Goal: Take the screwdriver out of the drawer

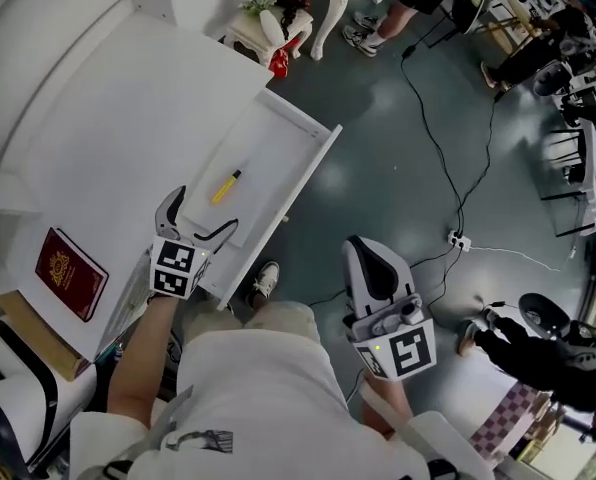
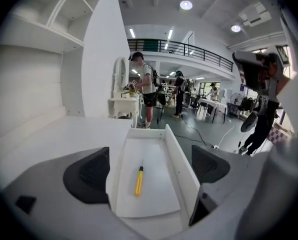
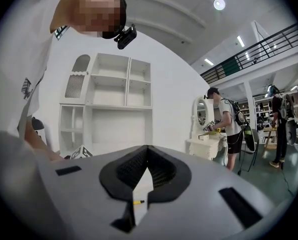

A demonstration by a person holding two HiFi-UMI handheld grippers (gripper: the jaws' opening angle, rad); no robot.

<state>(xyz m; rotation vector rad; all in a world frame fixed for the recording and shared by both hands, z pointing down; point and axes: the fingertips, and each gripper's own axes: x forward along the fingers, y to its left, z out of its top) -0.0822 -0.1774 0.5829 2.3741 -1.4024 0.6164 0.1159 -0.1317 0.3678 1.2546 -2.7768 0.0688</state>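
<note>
The left gripper (image 1: 206, 211) hangs at the near end of the drawer (image 1: 308, 183), centre-left in the head view, jaws spread wide and empty. The screwdriver (image 1: 226, 186) lies flat on the drawer floor just beyond them — yellow handle nearer, dark tip farther. Best to drop low, straddle the handle across its width, and clench only once both pads are level with it. The right gripper (image 1: 371, 258), lower right, is clenched on nothing — well apart.
</note>
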